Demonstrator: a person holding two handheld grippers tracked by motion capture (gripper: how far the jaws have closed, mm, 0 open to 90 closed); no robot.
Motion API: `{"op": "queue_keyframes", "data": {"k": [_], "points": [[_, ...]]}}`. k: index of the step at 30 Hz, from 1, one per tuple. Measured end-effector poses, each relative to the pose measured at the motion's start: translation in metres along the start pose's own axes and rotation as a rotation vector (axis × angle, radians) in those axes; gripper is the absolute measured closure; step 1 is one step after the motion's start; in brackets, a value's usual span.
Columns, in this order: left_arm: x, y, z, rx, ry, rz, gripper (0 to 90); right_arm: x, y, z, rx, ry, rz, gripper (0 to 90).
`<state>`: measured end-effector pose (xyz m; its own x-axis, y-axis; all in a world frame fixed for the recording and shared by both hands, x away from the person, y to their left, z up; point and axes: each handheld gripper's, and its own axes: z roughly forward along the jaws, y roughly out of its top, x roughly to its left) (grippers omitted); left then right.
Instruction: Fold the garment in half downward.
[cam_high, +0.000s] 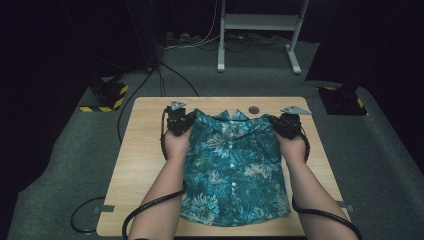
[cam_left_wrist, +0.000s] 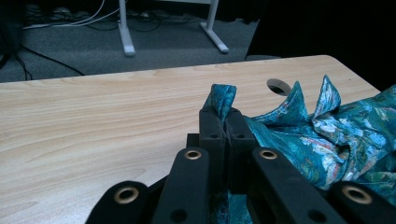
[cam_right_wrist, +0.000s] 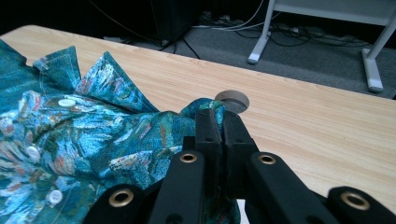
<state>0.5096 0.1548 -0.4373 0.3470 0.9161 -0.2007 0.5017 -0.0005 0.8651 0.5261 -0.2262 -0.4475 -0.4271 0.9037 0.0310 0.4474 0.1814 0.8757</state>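
Note:
A teal floral button-up shirt (cam_high: 232, 167) lies front-up on the wooden table (cam_high: 137, 160), collar toward the far edge. My left gripper (cam_high: 178, 121) is shut on the shirt's left shoulder. In the left gripper view the jaws (cam_left_wrist: 226, 126) pinch a fold of teal fabric (cam_left_wrist: 222, 98) that sticks up above them. My right gripper (cam_high: 286, 124) is shut on the right shoulder. In the right gripper view its jaws (cam_right_wrist: 221, 123) clamp the cloth (cam_right_wrist: 140, 135), with the collar points (cam_right_wrist: 105, 74) and white buttons (cam_right_wrist: 67, 102) off to the left.
A round cable hole (cam_high: 254, 109) sits in the table near the far edge, just behind the collar. Bare wood lies on both sides of the shirt. A white metal stand (cam_high: 257, 30) and cables are on the carpet beyond the table.

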Motion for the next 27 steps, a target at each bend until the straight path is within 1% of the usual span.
{"op": "queue_keyframes", "data": {"k": [1, 3, 4, 7, 8, 10, 12, 14, 17, 20, 22, 23, 27], "points": [[-0.001, -0.001, -0.002, -0.004, -0.002, -0.001, 88.4, 0.001, -0.001, -0.002, -0.004, 0.004, 0.008, 87.3], [-0.004, -0.004, -0.006, -0.009, -0.006, 0.004, 88.3, 0.004, -0.004, -0.006, -0.012, 0.009, 0.005, 87.2], [-0.005, -0.006, -0.008, -0.007, -0.003, 0.013, 88.3, 0.005, -0.005, -0.008, -0.014, 0.012, 0.004, 87.2], [-0.008, -0.014, -0.013, -0.006, -0.014, 0.008, 88.4, 0.011, -0.012, -0.014, -0.024, 0.021, 0.006, 87.2], [-0.008, -0.018, -0.015, -0.001, -0.011, 0.01, 88.4, 0.012, -0.014, -0.016, -0.025, 0.024, 0.01, 87.2], [-0.008, -0.024, -0.019, -0.001, -0.012, -0.005, 88.4, 0.016, -0.019, -0.021, -0.027, 0.033, 0.013, 87.2], [-0.009, -0.03, -0.023, 0.003, -0.012, -0.007, 88.4, 0.021, -0.023, -0.027, -0.031, 0.042, 0.013, 87.3], [-0.011, -0.035, -0.028, -0.008, -0.021, -0.019, 88.4, 0.024, -0.027, -0.032, -0.036, 0.046, 0.004, 87.3], [-0.014, -0.043, -0.033, -0.011, -0.03, -0.017, 88.4, 0.029, -0.032, -0.041, -0.042, 0.053, -0.003, 87.3], [-0.015, -0.05, -0.04, -0.018, -0.041, -0.029, 88.4, 0.031, -0.037, -0.048, -0.043, 0.06, -0.001, 87.3], [-0.017, -0.053, -0.044, -0.021, -0.043, -0.024, 88.4, 0.033, -0.042, -0.054, -0.048, 0.064, -0.001, 87.3], [-0.018, -0.055, -0.046, -0.018, -0.042, -0.014, 88.4, 0.034, -0.044, -0.056, -0.048, 0.067, 0.001, 87.3], [-0.02, -0.066, -0.053, -0.013, -0.046, -0.01, 88.3, 0.037, -0.054, -0.064, -0.054, 0.082, 0.006, 87.3]]}}
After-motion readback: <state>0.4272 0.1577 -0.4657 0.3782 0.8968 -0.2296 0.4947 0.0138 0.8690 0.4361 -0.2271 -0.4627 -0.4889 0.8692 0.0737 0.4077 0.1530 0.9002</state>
